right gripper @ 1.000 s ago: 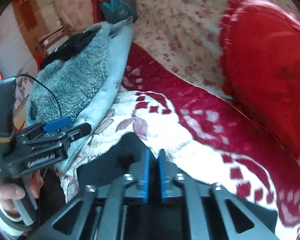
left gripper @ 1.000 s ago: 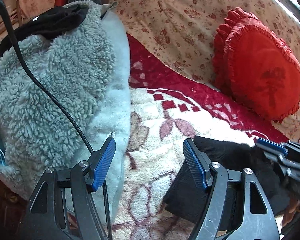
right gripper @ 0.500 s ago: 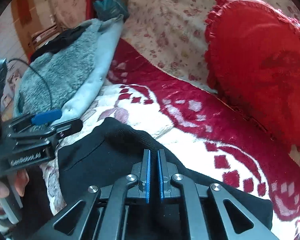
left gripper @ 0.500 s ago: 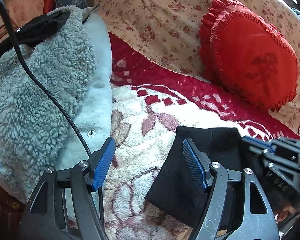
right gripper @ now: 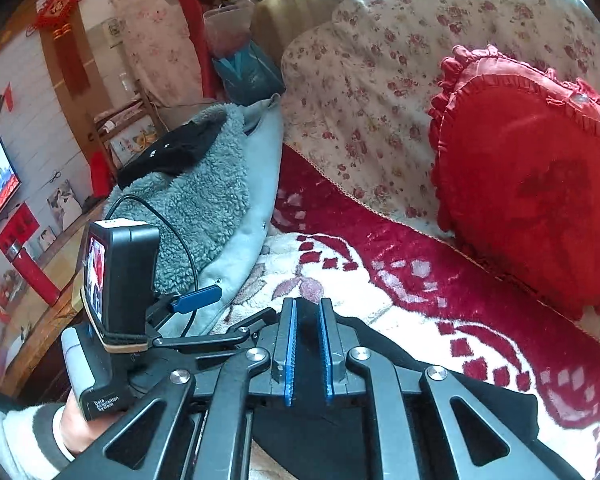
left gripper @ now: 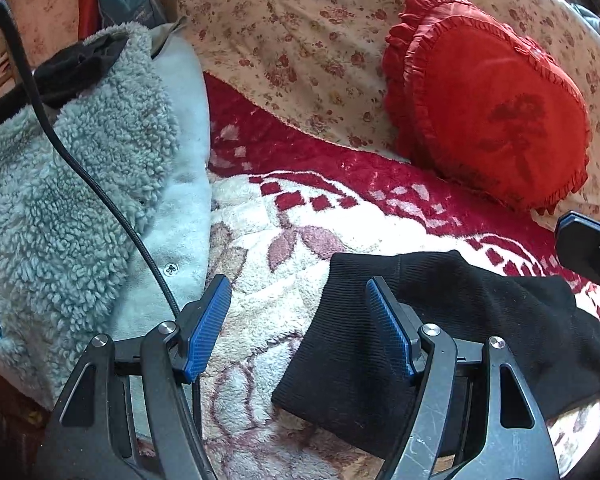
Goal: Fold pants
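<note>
The black pants (left gripper: 440, 320) lay just right of the wide-open left gripper (left gripper: 298, 320); the right gripper (right gripper: 308, 348), jaws just parting slightly, gripped nothing.

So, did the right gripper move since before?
Yes. In the left wrist view the right gripper has gone up and right, off the black pants toward the red cushion. Its jaws just opened slightly; whether cloth is between them is unclear.

Both views look forward and steeply down along gripper fingers, close over the patterned blanket (left gripper: 300, 248). The left wrist view sits lower and nearer. The right wrist view stands higher, and takes in the room's wall at its left. Both share the red heart cushion (right gripper: 536, 184), the grey fleece coat (left gripper: 80, 200) and the black pants (left gripper: 440, 320).
</note>
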Action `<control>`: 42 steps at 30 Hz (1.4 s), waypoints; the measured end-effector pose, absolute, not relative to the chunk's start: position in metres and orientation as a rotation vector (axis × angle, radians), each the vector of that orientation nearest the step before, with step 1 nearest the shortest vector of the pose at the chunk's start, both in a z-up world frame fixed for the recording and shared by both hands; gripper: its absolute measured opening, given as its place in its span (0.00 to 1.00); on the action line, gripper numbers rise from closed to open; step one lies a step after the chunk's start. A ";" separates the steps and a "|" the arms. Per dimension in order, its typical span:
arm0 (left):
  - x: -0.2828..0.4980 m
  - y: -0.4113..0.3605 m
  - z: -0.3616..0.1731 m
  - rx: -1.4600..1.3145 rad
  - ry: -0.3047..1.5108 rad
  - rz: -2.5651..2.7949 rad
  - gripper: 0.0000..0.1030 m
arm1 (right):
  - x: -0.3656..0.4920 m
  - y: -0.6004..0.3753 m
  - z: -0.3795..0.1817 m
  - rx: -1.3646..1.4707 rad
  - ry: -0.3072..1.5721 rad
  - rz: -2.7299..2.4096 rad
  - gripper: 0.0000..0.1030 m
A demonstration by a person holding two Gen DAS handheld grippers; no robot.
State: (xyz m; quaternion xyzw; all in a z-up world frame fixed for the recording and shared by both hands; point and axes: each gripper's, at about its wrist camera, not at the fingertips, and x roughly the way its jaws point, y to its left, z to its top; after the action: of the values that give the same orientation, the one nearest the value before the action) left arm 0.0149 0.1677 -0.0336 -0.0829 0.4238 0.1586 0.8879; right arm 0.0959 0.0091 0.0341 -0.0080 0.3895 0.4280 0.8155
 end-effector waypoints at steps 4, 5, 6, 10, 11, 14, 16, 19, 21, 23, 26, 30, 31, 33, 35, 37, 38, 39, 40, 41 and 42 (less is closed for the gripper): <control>0.016 0.162 -0.035 -0.161 0.890 0.327 0.68 | 0.089 0.008 0.039 -0.007 0.842 0.926 0.11; 0.015 0.161 -0.035 -0.158 0.890 0.331 0.69 | 0.086 0.009 0.044 -0.004 0.824 0.930 0.11; 0.015 0.160 -0.036 -0.155 0.894 0.335 0.69 | 0.082 0.009 0.050 0.000 0.804 0.936 0.11; 0.010 0.155 -0.035 -0.166 0.896 0.309 0.69 | 0.074 -0.003 0.054 -0.031 0.787 0.906 0.17; 0.009 0.152 -0.034 -0.166 0.890 0.297 0.69 | 0.074 -0.010 0.051 -0.041 0.789 0.885 0.19; 0.008 0.140 -0.031 -0.154 0.881 0.264 0.69 | 0.076 -0.049 0.025 -0.044 0.845 0.760 0.33; 0.010 0.130 -0.032 -0.175 0.884 0.218 0.69 | 0.079 -0.072 0.006 -0.036 0.895 0.695 0.33; 0.016 0.115 -0.037 -0.165 0.908 0.191 0.69 | 0.080 -0.106 -0.018 0.002 0.961 0.608 0.33; 0.019 0.107 -0.041 -0.133 0.907 0.196 0.69 | 0.078 -0.127 -0.030 0.051 0.984 0.575 0.33; 0.025 0.103 -0.048 -0.114 0.917 0.209 0.69 | 0.076 -0.143 -0.041 0.077 1.006 0.547 0.33; 0.033 0.102 -0.063 -0.105 0.954 0.223 0.69 | 0.079 -0.158 -0.063 0.082 1.049 0.496 0.33; 0.031 0.098 -0.061 -0.089 0.953 0.230 0.69 | 0.085 -0.168 -0.074 0.134 1.057 0.497 0.33; 0.029 0.096 -0.056 -0.094 0.948 0.224 0.69 | 0.083 -0.173 -0.071 0.145 1.058 0.490 0.33; 0.025 0.092 -0.047 -0.111 0.932 0.209 0.69 | 0.075 -0.187 -0.063 0.143 1.043 0.466 0.33; 0.022 0.083 -0.037 -0.133 0.914 0.167 0.69 | 0.066 -0.204 -0.055 0.137 1.025 0.437 0.33; 0.019 0.071 -0.030 -0.136 0.899 0.127 0.69 | 0.054 -0.234 -0.044 0.138 1.004 0.365 0.33; 0.018 0.065 -0.027 -0.127 0.893 0.110 0.69 | 0.049 -0.251 -0.041 0.148 0.996 0.328 0.33; 0.016 0.057 -0.024 -0.116 0.883 0.091 0.69 | 0.042 -0.276 -0.037 0.167 0.987 0.272 0.33; 0.015 0.047 -0.021 -0.104 0.872 0.069 0.69 | 0.037 -0.294 -0.034 0.176 0.982 0.220 0.34; 0.015 0.039 -0.020 -0.095 0.868 0.050 0.69 | 0.032 -0.313 -0.033 0.178 0.979 0.165 0.34; 0.015 0.028 -0.020 -0.085 0.868 0.021 0.69 | 0.029 -0.333 -0.032 0.172 0.977 0.098 0.35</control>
State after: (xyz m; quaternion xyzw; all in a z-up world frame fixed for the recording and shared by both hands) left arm 0.0153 0.0281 -0.0200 -0.0412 0.4206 0.0100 0.9063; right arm 0.0290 -0.3331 -0.0323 0.0826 0.4685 0.0468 0.8784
